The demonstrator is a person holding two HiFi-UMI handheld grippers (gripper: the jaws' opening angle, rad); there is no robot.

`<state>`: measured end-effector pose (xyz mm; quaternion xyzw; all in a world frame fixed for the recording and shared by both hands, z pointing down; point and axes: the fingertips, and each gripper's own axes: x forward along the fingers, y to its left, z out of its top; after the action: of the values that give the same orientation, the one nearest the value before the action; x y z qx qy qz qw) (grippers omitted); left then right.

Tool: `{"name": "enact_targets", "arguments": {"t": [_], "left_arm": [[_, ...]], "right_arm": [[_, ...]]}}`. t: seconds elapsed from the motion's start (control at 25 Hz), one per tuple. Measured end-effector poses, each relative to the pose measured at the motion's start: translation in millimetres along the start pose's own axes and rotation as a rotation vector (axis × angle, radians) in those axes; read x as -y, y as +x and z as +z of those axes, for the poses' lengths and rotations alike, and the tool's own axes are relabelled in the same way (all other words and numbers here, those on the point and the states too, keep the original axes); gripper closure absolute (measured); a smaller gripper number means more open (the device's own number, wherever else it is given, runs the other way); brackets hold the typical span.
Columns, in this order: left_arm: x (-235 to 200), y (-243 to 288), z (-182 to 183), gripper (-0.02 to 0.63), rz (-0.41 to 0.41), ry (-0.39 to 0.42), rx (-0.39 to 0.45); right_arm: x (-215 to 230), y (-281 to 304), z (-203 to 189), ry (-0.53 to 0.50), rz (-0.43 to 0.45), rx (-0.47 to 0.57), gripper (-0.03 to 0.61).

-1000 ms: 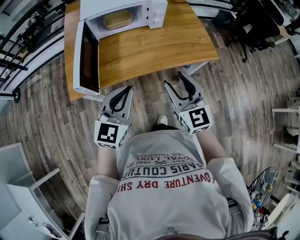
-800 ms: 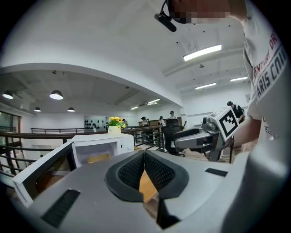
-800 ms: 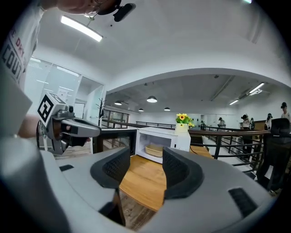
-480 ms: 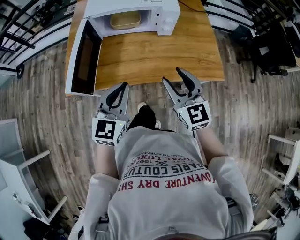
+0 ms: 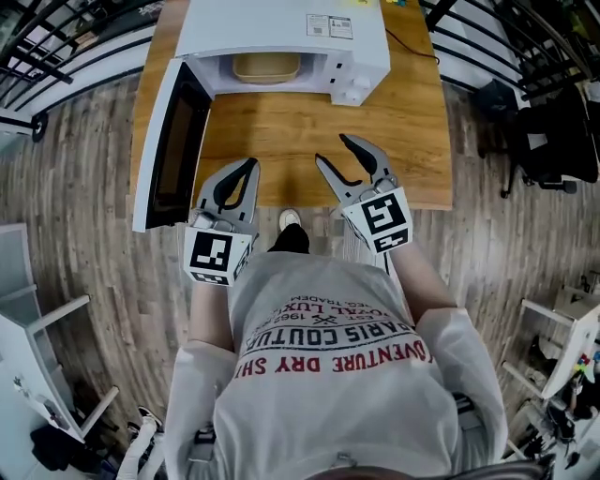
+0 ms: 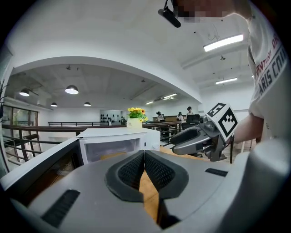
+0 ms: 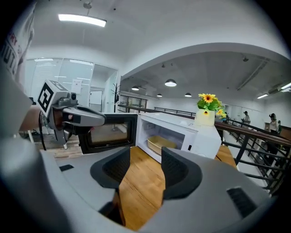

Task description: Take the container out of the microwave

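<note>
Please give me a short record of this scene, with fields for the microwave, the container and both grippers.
appliance: white microwave oven on the wooden table, door swung open
target: shallow tan container, inside the cavity, untouched
left: left hand-held gripper, jaws together, empty
right: right hand-held gripper, jaws apart, empty, short of the microwave

A wooden table stands on a floor of grey-brown planks, and a black cable runs over its far right corner. Black railings line the room's far left side, and a black office chair sits off to the right. White shelving stands at the near left. In the right gripper view, yellow flowers in a white pot show under round ceiling lamps, with people far behind.
</note>
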<state>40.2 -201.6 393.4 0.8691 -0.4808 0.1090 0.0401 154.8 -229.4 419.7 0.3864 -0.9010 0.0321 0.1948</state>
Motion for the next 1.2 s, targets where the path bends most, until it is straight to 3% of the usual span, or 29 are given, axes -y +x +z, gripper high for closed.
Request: {"name": "enact_targets", "arguments": {"t": [0.24, 0.48, 0.72, 0.88, 1.0, 1.2], "left_arm": [[-47.5, 32.6, -3.7, 0.597, 0.042, -0.017, -0.018], [-80.6, 45.1, -11.8, 0.597, 0.085, -0.061, -0.022], [-100.2, 45.5, -18.9, 0.597, 0.111, -0.08, -0.019], [-107.6, 45.1, -18.6, 0.597, 0.113, -0.074, -0.014], [-114.2, 44.9, -20.6, 0.597, 0.121, -0.049, -0.02], [-122.2, 42.6, -19.8, 0.597, 0.13, -0.086, 0.005]], "right_arm": [[23.0, 70.9, 0.0, -0.031, 0.048, -0.131, 0.356], [33.6, 136.1, -11.0, -0.127, 0.116, -0.261, 0.354], [32.0, 194.7, -27.6, -0.284, 0.187, -0.373, 0.354], [33.9, 227.8, -39.9, -0.392, 0.187, -0.457, 0.356], [35.3, 250.1, -47.4, -0.441, 0.198, -0.508, 0.356], [38.4, 276.9, -61.4, -0.53, 0.229, -0.598, 0.372]]}}
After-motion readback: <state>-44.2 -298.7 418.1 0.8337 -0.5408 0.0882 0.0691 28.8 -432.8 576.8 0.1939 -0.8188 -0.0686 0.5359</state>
